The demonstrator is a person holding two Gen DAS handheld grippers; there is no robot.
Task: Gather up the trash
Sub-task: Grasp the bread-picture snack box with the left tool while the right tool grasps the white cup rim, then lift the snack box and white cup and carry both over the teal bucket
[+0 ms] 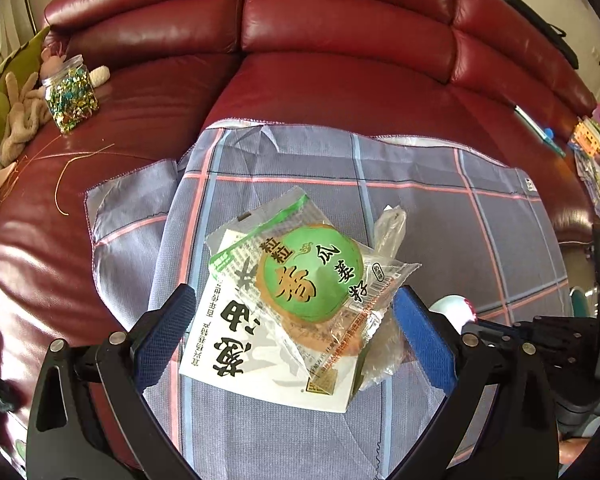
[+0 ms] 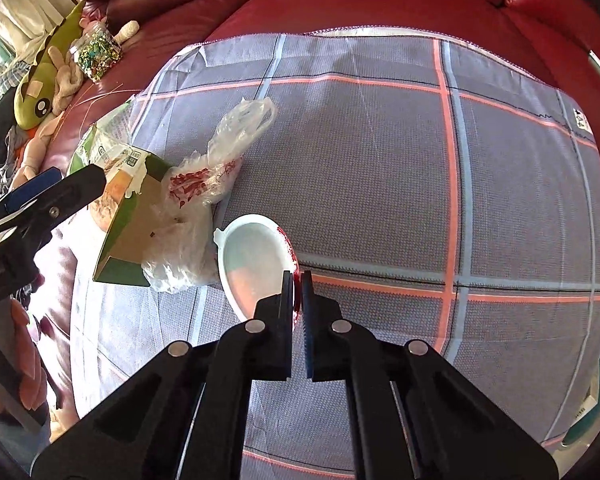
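The right claw (image 2: 296, 280) pinches the lid (image 2: 252, 256) rim and should lift it straight, while the open left claw (image 1: 292, 320) straddles the wrappers (image 1: 312, 276), needing a deep bite.

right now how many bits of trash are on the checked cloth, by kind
snack wrappers: 1, green round label
paper cartons: 1, white with black characters, flattened
clear plastic bags: 1, crumpled, red print
plastic lids: 1, white with a red rim, pinched at its edge by the right tool
total: 4
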